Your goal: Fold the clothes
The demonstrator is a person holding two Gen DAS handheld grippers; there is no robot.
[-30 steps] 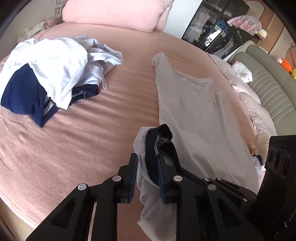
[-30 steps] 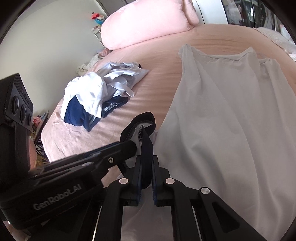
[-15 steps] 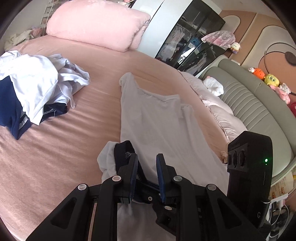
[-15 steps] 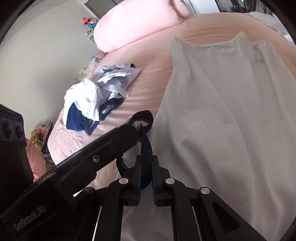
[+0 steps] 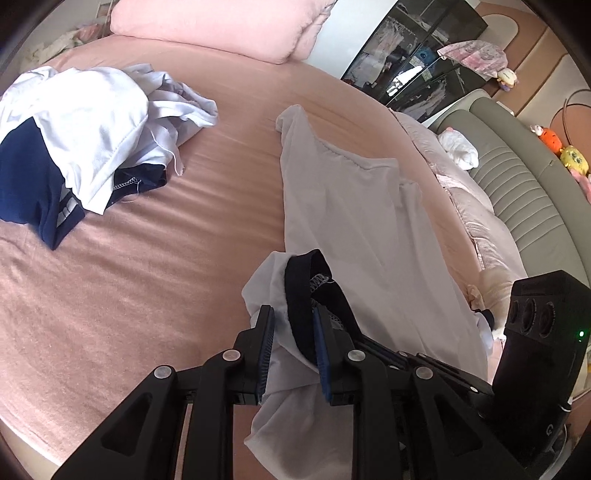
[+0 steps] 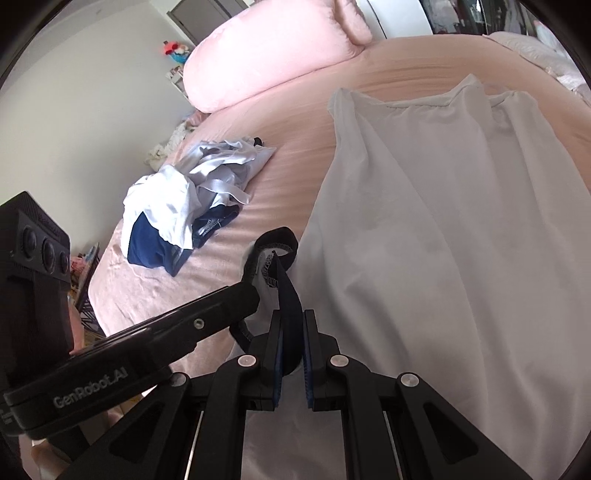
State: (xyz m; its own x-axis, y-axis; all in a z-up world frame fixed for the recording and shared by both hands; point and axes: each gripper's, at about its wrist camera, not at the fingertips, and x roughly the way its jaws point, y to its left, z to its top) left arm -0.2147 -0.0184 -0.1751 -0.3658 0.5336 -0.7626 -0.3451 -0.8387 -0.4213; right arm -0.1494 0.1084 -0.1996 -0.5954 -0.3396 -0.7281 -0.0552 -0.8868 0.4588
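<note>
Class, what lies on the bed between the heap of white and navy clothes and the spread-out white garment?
Only bare pink bedsheet separates heap from garment, shown in both wrist views.

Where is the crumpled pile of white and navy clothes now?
The crumpled pile of white and navy clothes lies on the pink bed sheet, upper left in the left wrist view, apart from the spread white garment, below the pink pillow.

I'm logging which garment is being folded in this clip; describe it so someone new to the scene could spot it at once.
On the pink bed, look right of the crumpled white-and-navy clothes pile. The white garment stretches flat away from the cameras. Unlike the heap, it is spread out, and its near end, with a navy collar band, is pinched by both the left gripper and the right gripper.
</note>
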